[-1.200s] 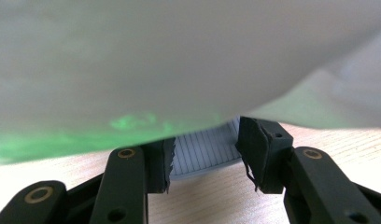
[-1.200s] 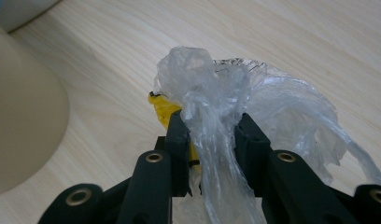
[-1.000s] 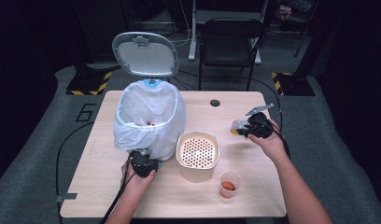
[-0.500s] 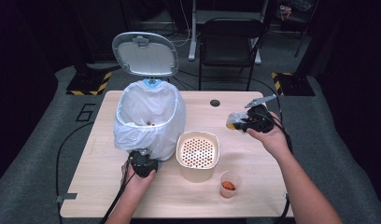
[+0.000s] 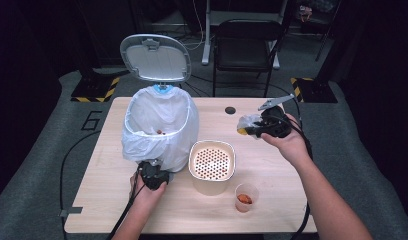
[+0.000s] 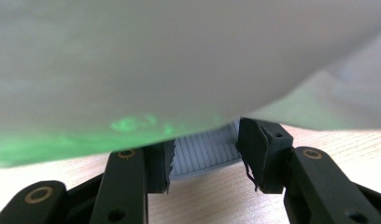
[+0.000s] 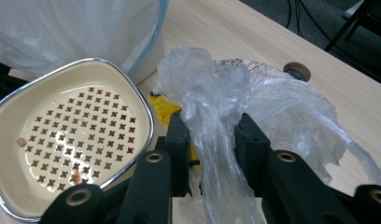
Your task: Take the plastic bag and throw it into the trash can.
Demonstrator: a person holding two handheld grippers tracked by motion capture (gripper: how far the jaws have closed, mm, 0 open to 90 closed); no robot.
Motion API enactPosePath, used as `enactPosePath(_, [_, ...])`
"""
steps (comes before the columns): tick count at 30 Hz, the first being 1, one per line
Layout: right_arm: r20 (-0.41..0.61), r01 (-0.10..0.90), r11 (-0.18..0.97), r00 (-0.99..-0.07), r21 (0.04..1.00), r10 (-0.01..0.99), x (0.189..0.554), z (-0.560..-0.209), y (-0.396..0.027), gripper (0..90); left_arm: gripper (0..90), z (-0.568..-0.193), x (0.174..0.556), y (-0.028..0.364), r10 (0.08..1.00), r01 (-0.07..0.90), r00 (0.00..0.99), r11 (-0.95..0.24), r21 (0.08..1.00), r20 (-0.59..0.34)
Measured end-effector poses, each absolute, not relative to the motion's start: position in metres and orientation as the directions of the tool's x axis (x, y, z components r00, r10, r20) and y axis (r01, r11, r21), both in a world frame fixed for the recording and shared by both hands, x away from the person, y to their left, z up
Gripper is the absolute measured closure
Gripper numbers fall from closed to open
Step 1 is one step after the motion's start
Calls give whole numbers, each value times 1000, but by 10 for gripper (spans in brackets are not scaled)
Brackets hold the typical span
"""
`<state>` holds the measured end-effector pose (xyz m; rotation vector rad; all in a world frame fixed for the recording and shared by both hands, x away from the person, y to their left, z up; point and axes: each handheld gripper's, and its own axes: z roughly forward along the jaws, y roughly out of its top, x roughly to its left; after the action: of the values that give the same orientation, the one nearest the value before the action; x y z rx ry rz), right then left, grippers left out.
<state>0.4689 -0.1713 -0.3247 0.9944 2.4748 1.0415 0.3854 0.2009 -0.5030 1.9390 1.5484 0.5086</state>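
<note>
Your right gripper has carried its pinched crumpled clear plastic wrapper leftward; the white-lined open bin lies farther left. Left gripper, half-open, holds nothing at its base.

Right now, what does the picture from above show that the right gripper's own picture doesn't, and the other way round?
High view alone: the grey flip-up bin lid standing open, the small clear plastic cup with orange contents near the front edge, the left gripper at the bin's base, and a black chair behind the table.

Right gripper view alone: cross-shaped holes and small scraps in the strainer, and the jaws pinching the crumpled clear plastic bag.

Both: the right gripper, that bag, the cream perforated strainer bowl, the white bag-lined bin, and the wooden table.
</note>
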Motion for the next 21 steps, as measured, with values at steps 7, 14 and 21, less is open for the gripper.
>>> enactPosePath(7, [8, 464, 514, -748, 722, 663, 465, -311, -162, 709, 560, -502, 385, 202, 966, 741, 252, -155, 653, -57])
enactPosePath(14, [-6, 429, 528, -772, 733, 635, 458, -296, -147, 709, 560, -502, 385, 202, 966, 743, 251, -155, 651, -56])
enactPosePath(21, [1, 420, 531, -785, 736, 620, 454, -285, -134, 709, 560, -503, 385, 202, 967, 740, 247, -147, 657, -61])
